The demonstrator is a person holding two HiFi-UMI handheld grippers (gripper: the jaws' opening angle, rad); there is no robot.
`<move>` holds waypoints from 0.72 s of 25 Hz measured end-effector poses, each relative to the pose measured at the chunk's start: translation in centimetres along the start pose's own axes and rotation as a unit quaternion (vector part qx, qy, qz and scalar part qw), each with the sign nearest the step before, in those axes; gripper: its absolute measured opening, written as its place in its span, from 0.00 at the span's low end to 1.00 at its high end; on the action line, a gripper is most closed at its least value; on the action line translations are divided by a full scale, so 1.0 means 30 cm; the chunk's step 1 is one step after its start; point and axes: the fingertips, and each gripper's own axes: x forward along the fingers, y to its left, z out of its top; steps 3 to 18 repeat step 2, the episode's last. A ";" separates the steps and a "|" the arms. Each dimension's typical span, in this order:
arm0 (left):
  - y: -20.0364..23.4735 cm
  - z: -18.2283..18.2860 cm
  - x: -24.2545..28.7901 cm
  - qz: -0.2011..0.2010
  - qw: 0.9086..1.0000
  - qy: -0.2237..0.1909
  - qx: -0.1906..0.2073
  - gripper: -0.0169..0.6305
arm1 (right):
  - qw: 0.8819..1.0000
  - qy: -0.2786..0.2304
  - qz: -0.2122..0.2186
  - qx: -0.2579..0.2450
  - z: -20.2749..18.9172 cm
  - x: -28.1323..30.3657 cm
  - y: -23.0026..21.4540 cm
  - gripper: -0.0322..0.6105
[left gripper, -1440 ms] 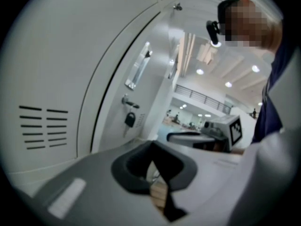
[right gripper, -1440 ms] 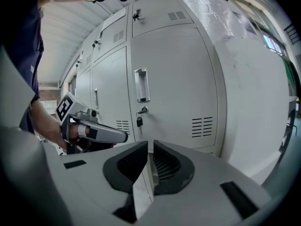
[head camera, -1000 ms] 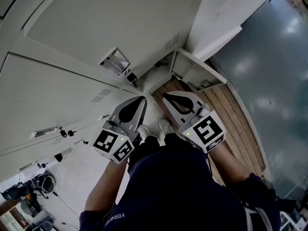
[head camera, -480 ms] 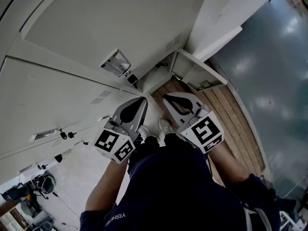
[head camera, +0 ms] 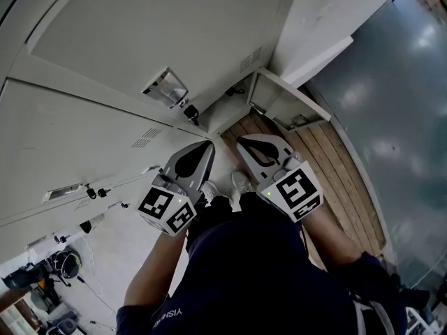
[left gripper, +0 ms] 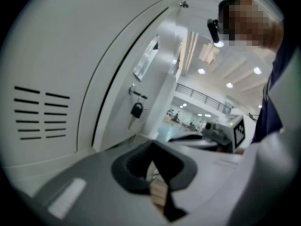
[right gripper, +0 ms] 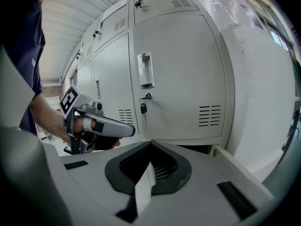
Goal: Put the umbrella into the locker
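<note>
No umbrella shows in any view. My left gripper (head camera: 208, 144) and right gripper (head camera: 239, 140) are held side by side at waist height, pointing at a bank of grey lockers (head camera: 140, 40). Both are shut with nothing between the jaws, whose tips meet in the left gripper view (left gripper: 153, 146) and the right gripper view (right gripper: 150, 145). The nearest locker door (right gripper: 178, 79) is closed; it has a recessed metal handle (right gripper: 146, 69) and a key (right gripper: 143, 108) hanging in its lock. The left gripper (right gripper: 131, 131) also appears in the right gripper view, held in a hand.
A white panel or open door (head camera: 293, 100) juts out low at the right of the lockers. A strip of wooden boards (head camera: 328, 166) runs beside a glossy grey floor (head camera: 398, 103). More keyed locker doors (head camera: 91, 190) continue to the left. Cables and gear (head camera: 49, 278) lie at bottom left.
</note>
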 end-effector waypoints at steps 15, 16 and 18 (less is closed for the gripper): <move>0.001 -0.009 -0.001 0.001 1.000 0.002 -0.001 0.03 | 1.000 0.001 0.001 -0.001 -0.006 0.001 0.002 0.06; 0.001 -0.009 -0.001 0.001 1.000 0.002 -0.001 0.03 | 1.000 0.001 0.001 -0.001 -0.006 0.001 0.002 0.06; 0.001 -0.009 -0.001 0.001 1.000 0.002 -0.001 0.03 | 1.000 0.001 0.001 -0.001 -0.006 0.001 0.002 0.06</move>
